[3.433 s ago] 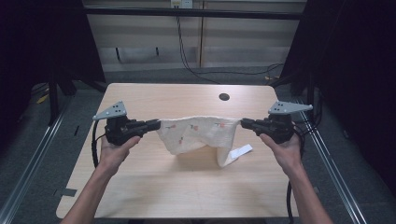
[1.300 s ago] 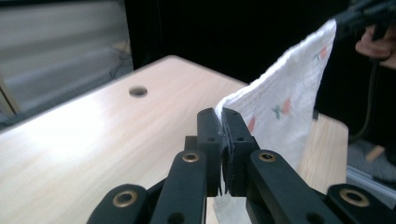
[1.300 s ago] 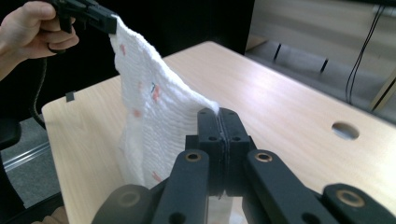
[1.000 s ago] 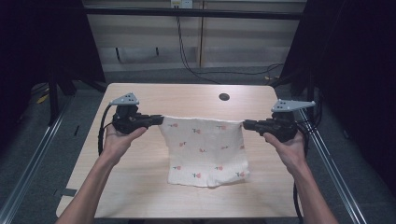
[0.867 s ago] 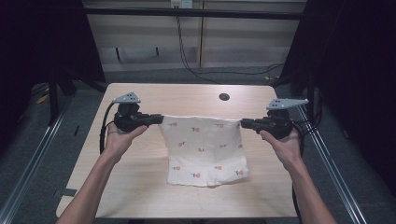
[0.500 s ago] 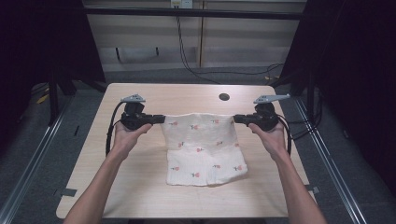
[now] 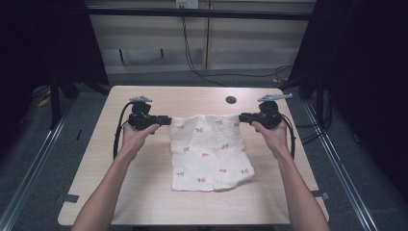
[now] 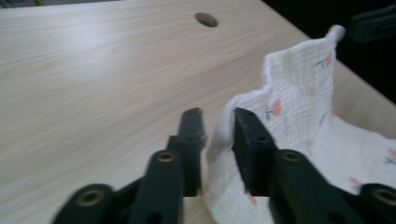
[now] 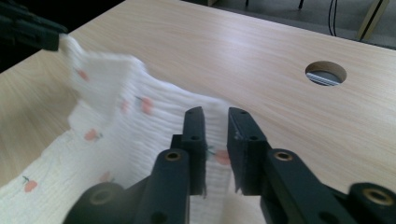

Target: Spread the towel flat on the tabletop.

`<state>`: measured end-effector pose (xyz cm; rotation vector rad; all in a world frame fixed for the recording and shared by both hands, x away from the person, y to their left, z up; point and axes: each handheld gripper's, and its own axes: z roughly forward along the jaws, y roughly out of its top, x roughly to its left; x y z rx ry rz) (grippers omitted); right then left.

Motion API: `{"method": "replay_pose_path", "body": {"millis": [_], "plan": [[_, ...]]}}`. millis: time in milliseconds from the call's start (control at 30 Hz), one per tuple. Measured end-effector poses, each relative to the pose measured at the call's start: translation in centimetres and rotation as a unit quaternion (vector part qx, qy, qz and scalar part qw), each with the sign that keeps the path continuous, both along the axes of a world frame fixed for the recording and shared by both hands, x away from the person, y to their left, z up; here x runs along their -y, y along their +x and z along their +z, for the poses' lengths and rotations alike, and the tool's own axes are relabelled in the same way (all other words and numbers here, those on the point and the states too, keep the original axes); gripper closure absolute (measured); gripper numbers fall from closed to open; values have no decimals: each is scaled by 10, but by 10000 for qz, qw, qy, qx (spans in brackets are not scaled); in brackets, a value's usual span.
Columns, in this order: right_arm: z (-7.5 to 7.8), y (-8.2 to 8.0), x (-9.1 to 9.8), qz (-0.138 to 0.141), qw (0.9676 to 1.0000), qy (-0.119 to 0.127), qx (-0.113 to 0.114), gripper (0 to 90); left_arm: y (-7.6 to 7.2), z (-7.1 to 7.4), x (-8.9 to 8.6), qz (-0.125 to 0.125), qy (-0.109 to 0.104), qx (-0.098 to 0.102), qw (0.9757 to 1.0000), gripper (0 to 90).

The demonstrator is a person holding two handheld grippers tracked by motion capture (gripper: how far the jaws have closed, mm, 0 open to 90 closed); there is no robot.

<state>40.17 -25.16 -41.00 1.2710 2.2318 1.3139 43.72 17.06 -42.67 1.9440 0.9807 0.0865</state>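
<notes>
White cloth (image 7: 209, 151) slack between both grippers' just-parted fingers (image 8: 250, 135).

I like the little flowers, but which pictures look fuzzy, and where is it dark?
High view: sharp, cloth evenly lit, room around the table dark. Left gripper view: the black jaws near the camera are soft, the cloth's far corner blurred. Right gripper view: far cloth edge smeared.

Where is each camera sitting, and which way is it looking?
High view: above the table, looking forward and down; both forearms, left tool, right tool.
Left gripper view: on the left tool, looking along its jaws at the cloth.
Right gripper view: on the right tool, jaws over cloth.
Shared: cloth and table hole.
</notes>
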Motion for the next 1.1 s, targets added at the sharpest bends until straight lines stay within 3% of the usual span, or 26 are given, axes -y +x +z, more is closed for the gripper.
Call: {"method": "replay_pose_path", "body": {"millis": [67,200,333,433,467,500,533,567,600,633,733,767,833,900,967,1033,1100], "plan": [[0,-1,3,-104,9999,-42,14,736,-1,-4,-3,61,-118,-61,9999,613],[0,-7,7,-12,9999,-69,-126,719,-8,-7,-9,47,12,-136,9999,620],[3,-28,9,210,9994,-189,-189,706,-26,-7,-12,-233,96,2,9997,664],[2,-50,13,347,9991,-142,-206,697,-46,-9,-9,-563,260,49,9981,665],[-4,-71,14,416,9986,-207,-244,676,-54,-11,-7,-724,310,59,9969,667],[-4,-71,14,416,9986,-207,-244,676,-62,-12,-5,-846,370,101,9957,667],[-14,-89,17,496,9976,-314,-370,653,-69,-13,-4,-959,361,102,9947,694],[-14,-89,17,496,9976,-314,-370,653,-75,-15,-3,-1044,316,83,9940,694],[-22,-106,19,509,9972,-350,-422,624,-89,-20,1,-1274,386,33,9911,723],[-22,-106,19,509,9972,-350,-422,624,-89,-20,1,-1274,386,33,9911,725],[-33,-127,22,492,9970,-327,-498,598,-110,-26,6,-1505,493,38,9874,726],[-37,-133,22,430,9972,-305,-532,582,-117,-29,7,-1586,462,155,9861,723],[-44,-144,21,390,9972,-235,-599,562,-126,-39,11,-1754,389,-38,9837,720],[-52,-148,21,333,9972,-296,-608,553,-131,-49,19,-1970,520,-142,9789,723],[-60,-146,23,279,9974,-180,-642,545,-133,-56,27,-2069,577,-228,9764,727],[-66,-143,21,354,9962,-155,-775,547,-134,-60,32,-2122,487,-321,9755,735],[-68,-142,17,394,9961,-276,-736,674,-135,-65,34,-2209,541,-391,9730,733]]}}
